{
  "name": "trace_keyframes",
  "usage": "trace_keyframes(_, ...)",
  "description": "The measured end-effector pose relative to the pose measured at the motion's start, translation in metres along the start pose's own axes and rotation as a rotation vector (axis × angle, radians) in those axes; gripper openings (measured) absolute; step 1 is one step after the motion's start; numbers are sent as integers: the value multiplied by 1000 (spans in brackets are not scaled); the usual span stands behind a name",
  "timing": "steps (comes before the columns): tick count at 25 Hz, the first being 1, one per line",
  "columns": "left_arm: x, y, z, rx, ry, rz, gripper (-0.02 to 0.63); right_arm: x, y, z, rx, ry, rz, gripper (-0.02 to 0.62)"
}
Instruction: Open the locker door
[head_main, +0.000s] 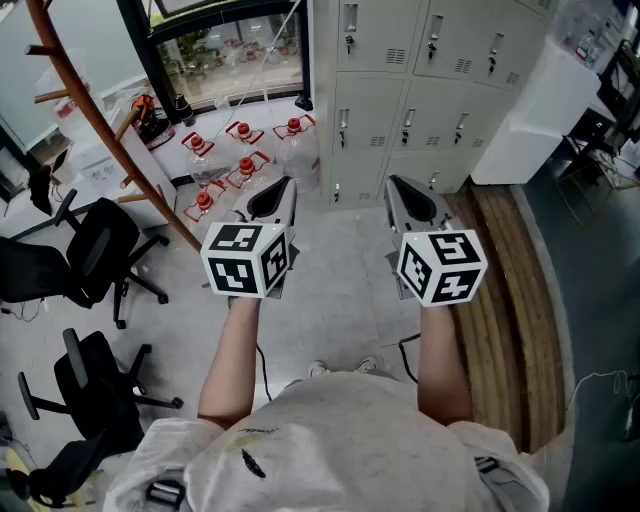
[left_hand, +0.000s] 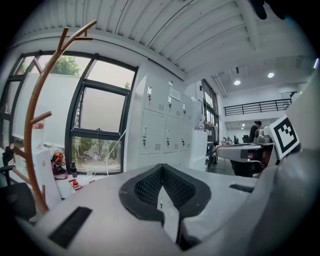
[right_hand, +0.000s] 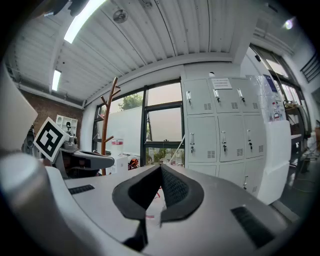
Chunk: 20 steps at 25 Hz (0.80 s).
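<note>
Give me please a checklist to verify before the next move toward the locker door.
1. Lockers ahead, all shut: ok.
2. Left gripper and right gripper empty: ok.
3. Jaws open for gripping: not ok, both pairs together.
4. Grippers near the lockers: not ok, well short of them.
5. Bottles off the path, to its left: ok.
6. Which locker is meant: cannot tell.
</note>
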<state>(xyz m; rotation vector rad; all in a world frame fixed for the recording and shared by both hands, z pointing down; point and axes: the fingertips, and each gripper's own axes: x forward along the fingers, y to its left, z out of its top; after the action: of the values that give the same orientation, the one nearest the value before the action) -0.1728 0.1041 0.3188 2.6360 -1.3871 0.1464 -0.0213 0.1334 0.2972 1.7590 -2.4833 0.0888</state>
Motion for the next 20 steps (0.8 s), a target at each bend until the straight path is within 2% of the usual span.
trace_keyframes(8, -4, 1, -4, -3, 11, -9, 6, -2, 0, 1, 24, -9, -34, -3)
trace_keyframes(20, 10, -9, -7, 5, 26, -36, 6, 0, -4, -5, 25, -4, -23, -3)
